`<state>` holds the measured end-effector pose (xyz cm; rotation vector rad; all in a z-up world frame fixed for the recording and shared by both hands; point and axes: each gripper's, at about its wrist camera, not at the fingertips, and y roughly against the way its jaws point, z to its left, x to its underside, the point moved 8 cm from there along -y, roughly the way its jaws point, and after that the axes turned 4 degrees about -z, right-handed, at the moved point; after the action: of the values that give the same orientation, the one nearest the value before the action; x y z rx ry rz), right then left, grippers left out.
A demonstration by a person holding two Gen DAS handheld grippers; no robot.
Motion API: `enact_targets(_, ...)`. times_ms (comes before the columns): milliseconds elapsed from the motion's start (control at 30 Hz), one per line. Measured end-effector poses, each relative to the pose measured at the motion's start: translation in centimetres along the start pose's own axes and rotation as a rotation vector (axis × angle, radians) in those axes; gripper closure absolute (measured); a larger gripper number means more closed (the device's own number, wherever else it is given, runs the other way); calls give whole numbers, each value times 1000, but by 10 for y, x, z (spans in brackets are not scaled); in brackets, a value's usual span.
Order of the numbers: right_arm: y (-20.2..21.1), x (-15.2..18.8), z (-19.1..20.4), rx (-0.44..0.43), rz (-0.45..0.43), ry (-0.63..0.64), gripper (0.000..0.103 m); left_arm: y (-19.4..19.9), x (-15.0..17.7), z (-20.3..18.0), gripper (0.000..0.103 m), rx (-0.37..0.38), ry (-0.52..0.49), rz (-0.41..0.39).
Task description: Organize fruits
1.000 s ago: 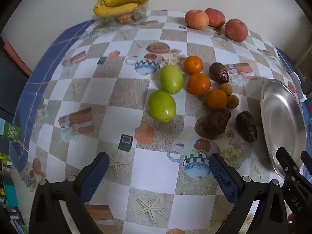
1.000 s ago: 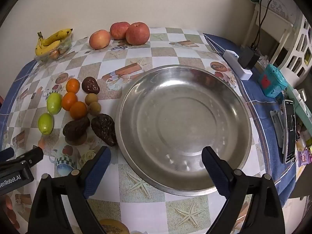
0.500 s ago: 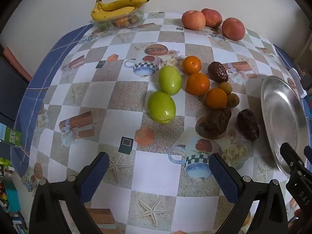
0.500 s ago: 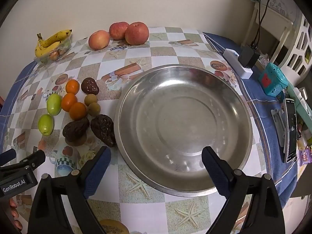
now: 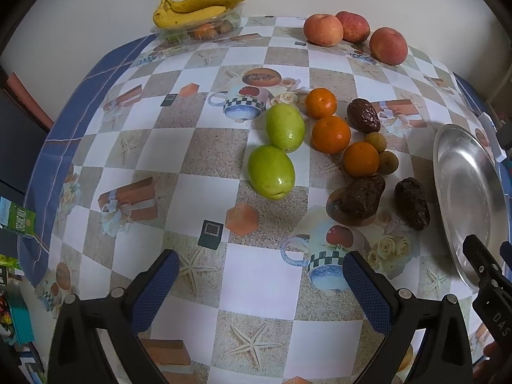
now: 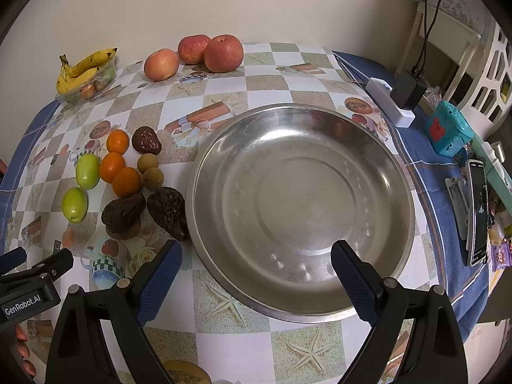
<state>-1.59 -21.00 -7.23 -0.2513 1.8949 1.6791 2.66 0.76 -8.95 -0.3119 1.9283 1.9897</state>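
Loose fruit lies mid-table: two green fruits (image 5: pixel 272 171), three oranges (image 5: pixel 331 134), three dark wrinkled fruits (image 5: pixel 360 196) and two small brown ones (image 5: pixel 388 161). Three red apples (image 5: pixel 323 29) sit at the far edge. A large steel plate (image 6: pixel 300 198) lies empty to their right. My left gripper (image 5: pixel 260 291) is open and empty, held above the table in front of the fruit. My right gripper (image 6: pixel 256 280) is open and empty over the plate's near rim. The fruit cluster also shows in the right wrist view (image 6: pixel 126 180).
A clear tray with bananas (image 5: pixel 195 9) stands at the far left corner. A power strip with a charger (image 6: pixel 395 96), a teal toy (image 6: pixel 448 128) and a phone (image 6: pixel 478 211) lie along the table's right side. The wall runs behind the table.
Both grippers have drifted slightly; the view of the table shifted a little and the fruit appears marginally lower. No fruit moved, both grippers stay open.
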Motion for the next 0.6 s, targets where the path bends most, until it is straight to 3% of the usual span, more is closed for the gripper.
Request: enact_targets(600,-2,0,-4,-6,3,-4,9,-3,2,1,0,-3,11,16)
